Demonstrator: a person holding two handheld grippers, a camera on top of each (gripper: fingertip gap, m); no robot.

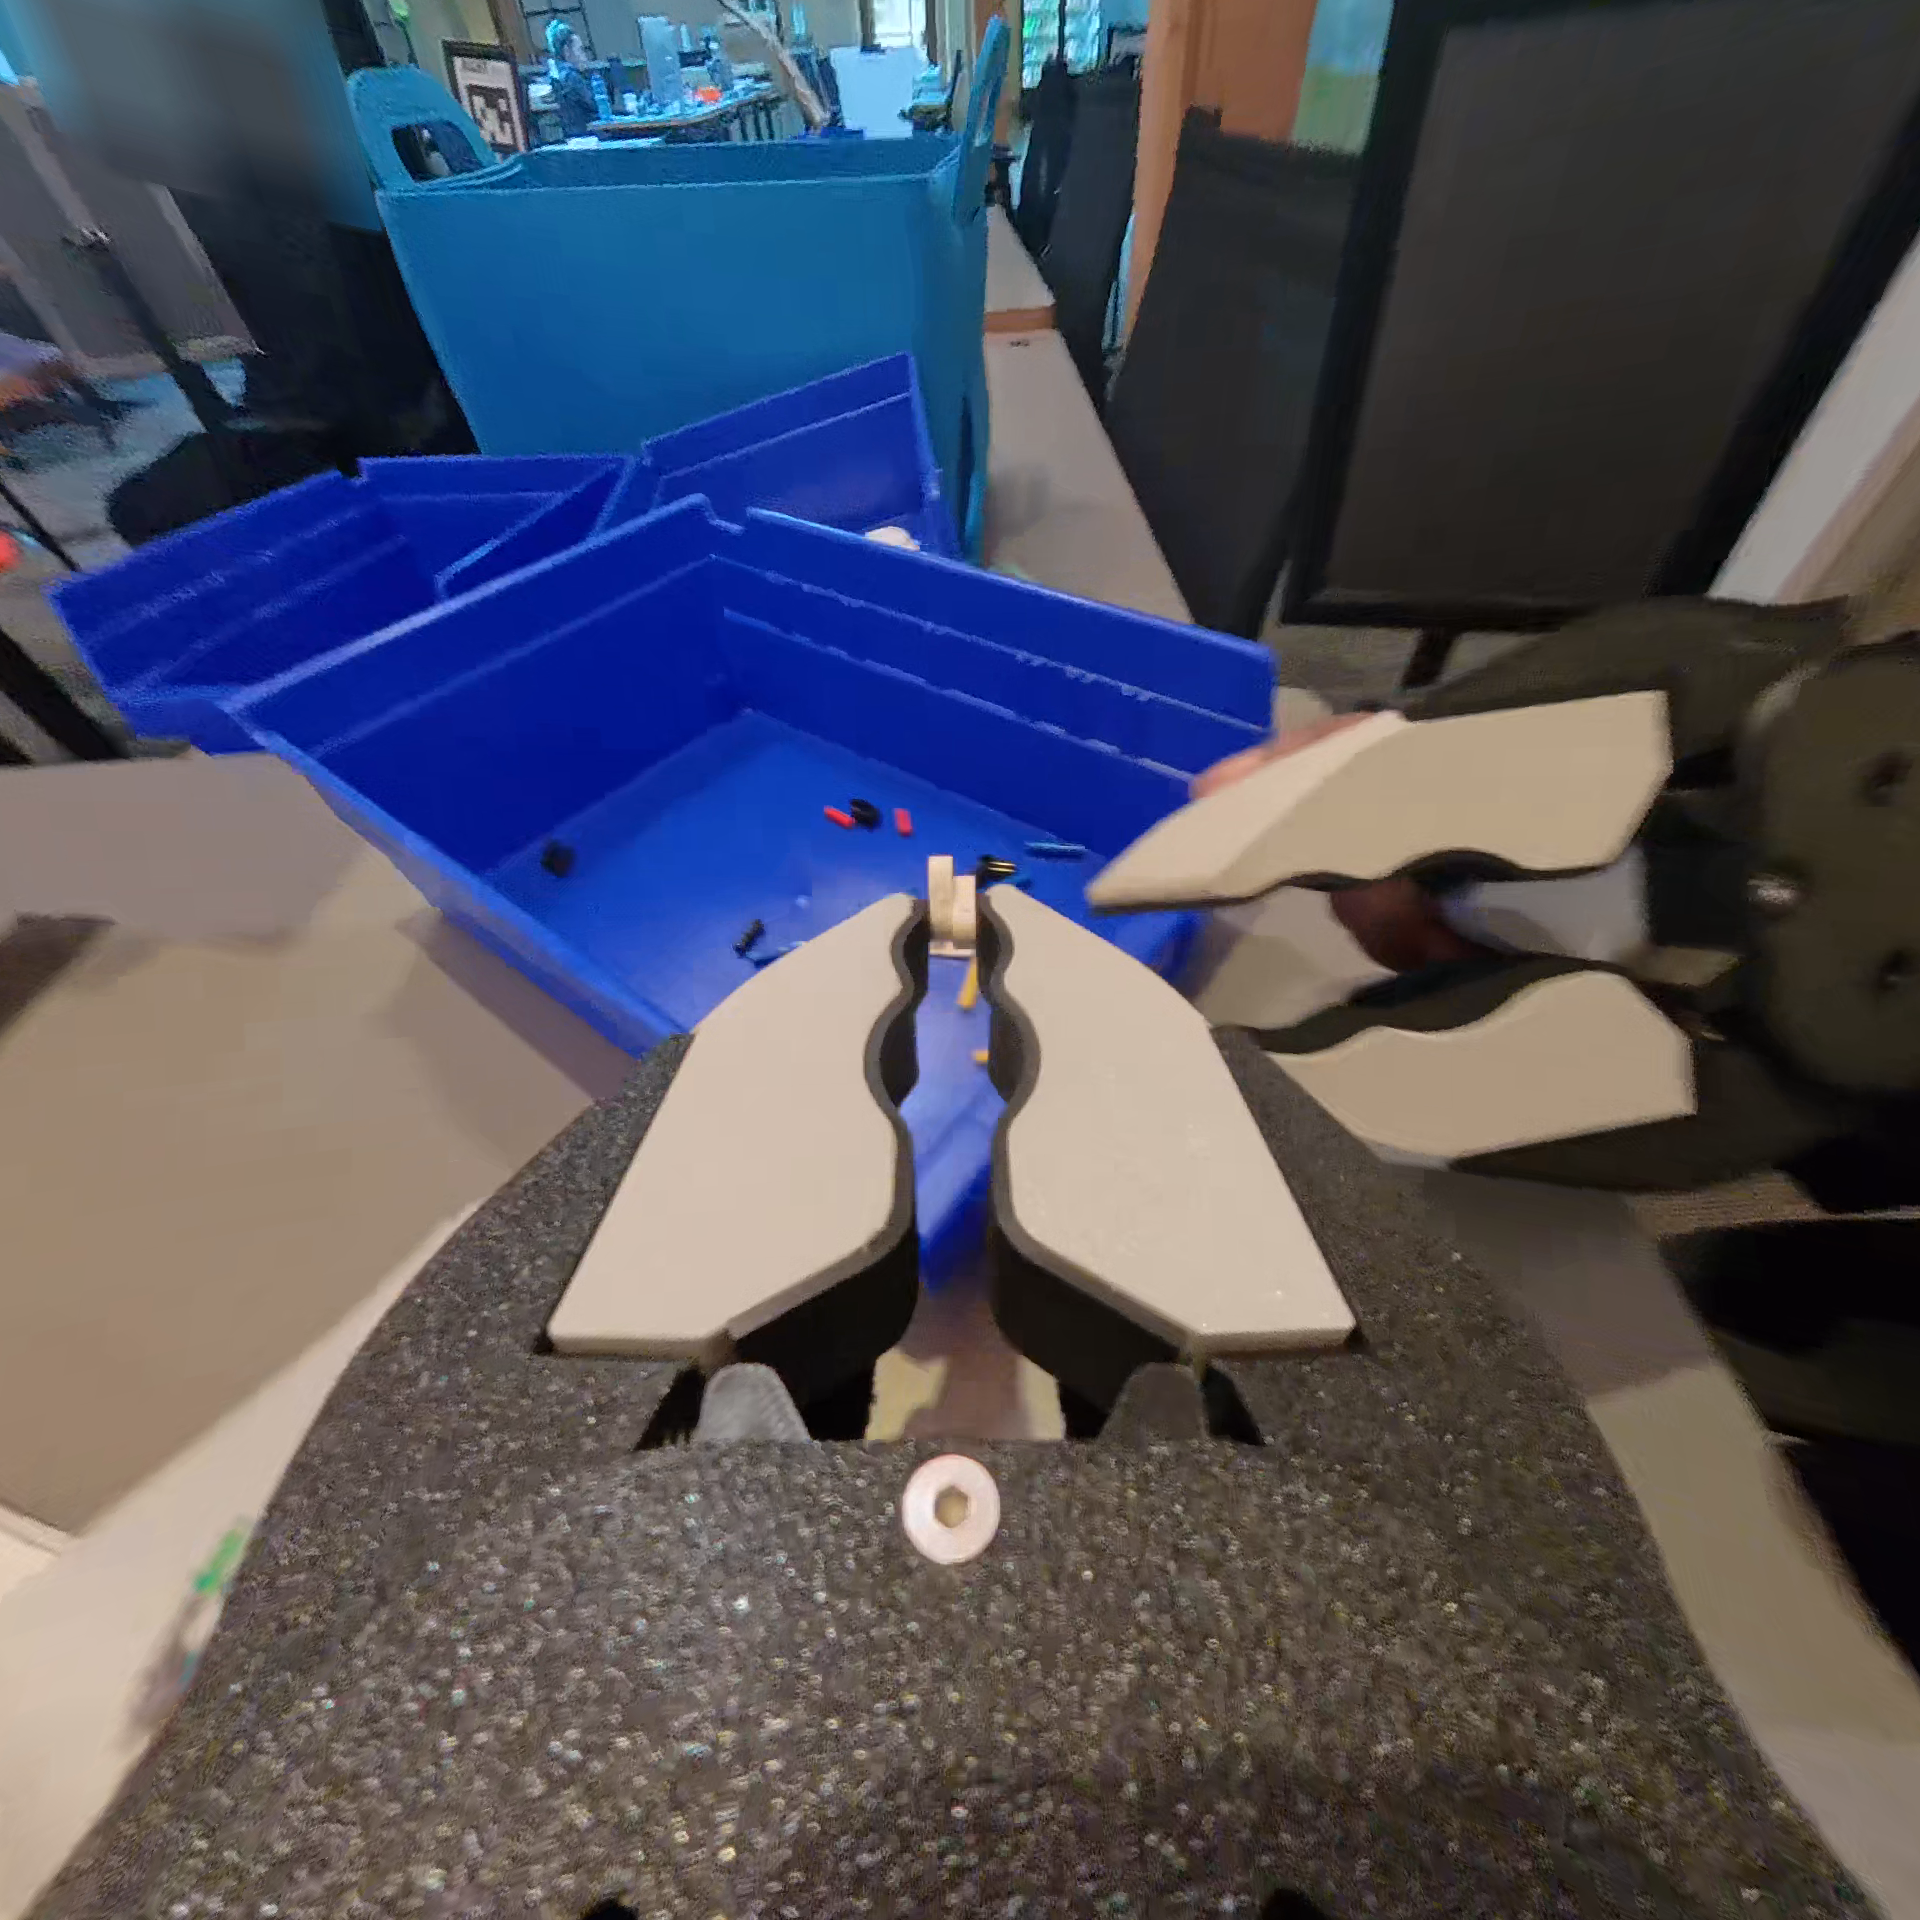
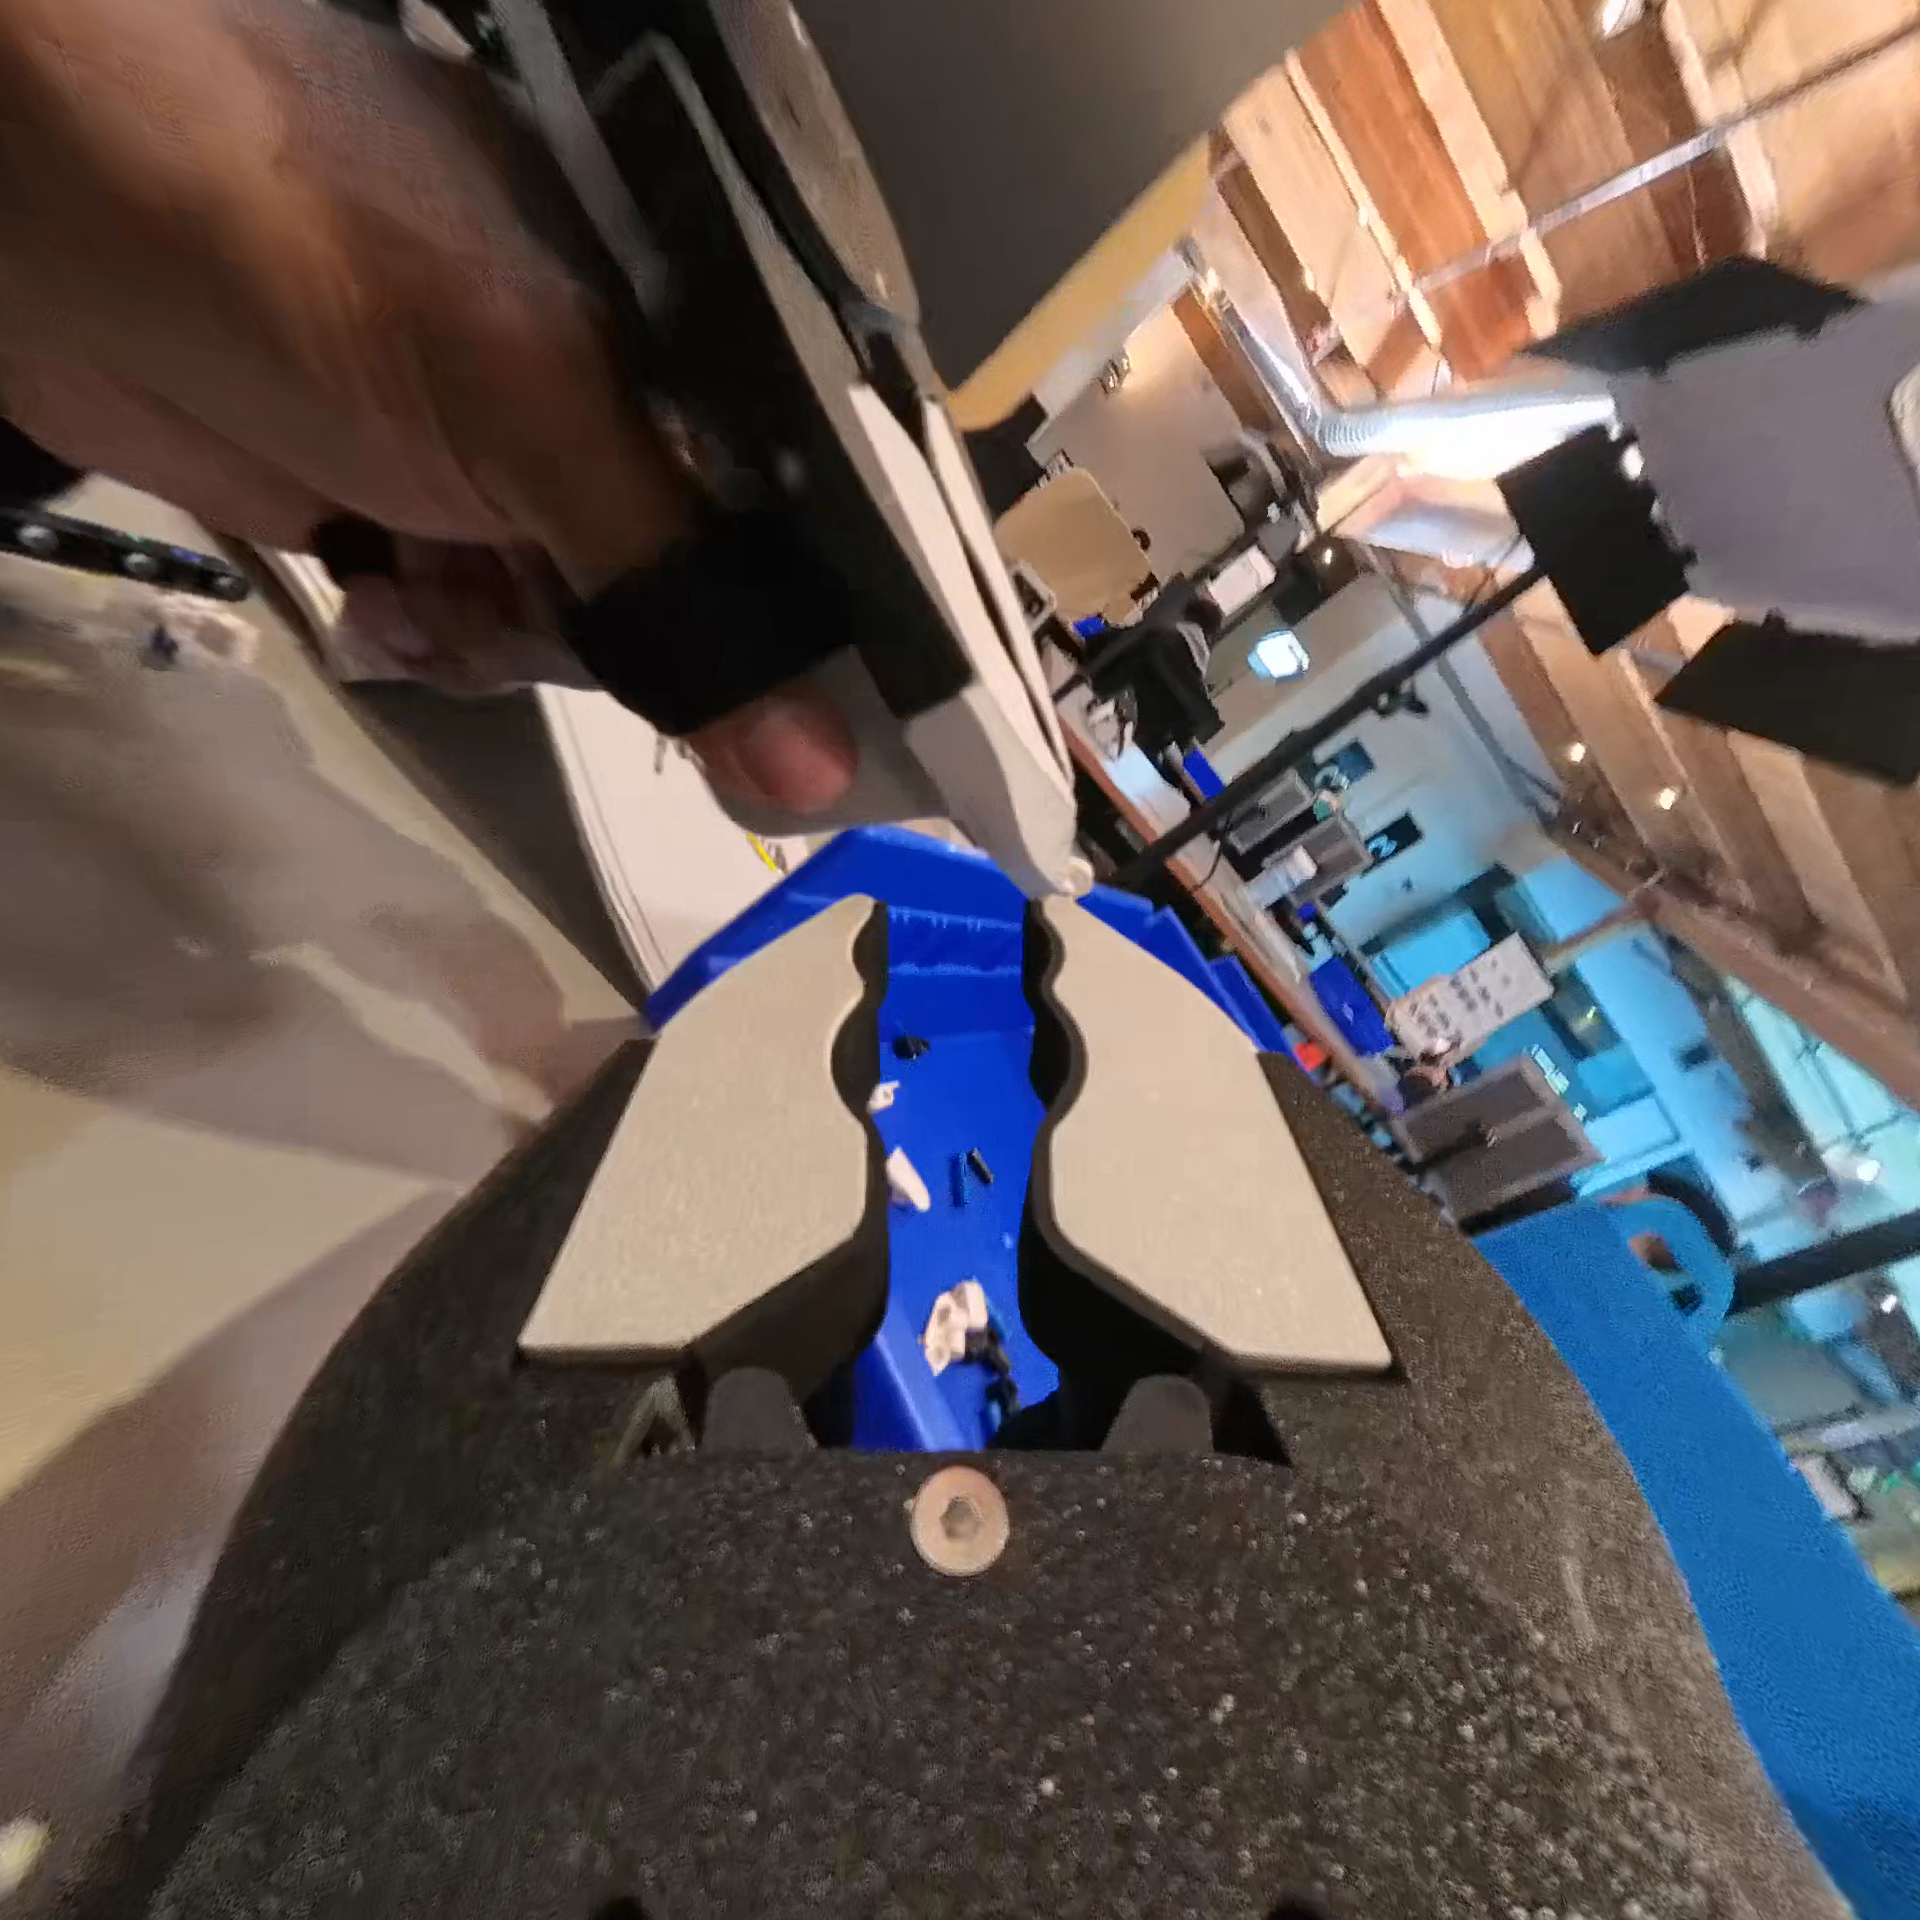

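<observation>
White plastic, a small clip (image 1: pixel 951 902), sits pinched between the narrow fingers of the left gripper (image 1: pixel 953 914), held above the near end of a blue bin (image 1: pixel 582 727). Just beside it, the right gripper (image 2: pixel 954 920) hangs with its fingers parted on nothing. Small red, black and yellow parts (image 1: pixel 868 816) lie scattered on the bin's floor. More blue bins (image 1: pixel 260 582) stand behind on the grey tabletop (image 1: pixel 187 852), in a busy workshop.
</observation>
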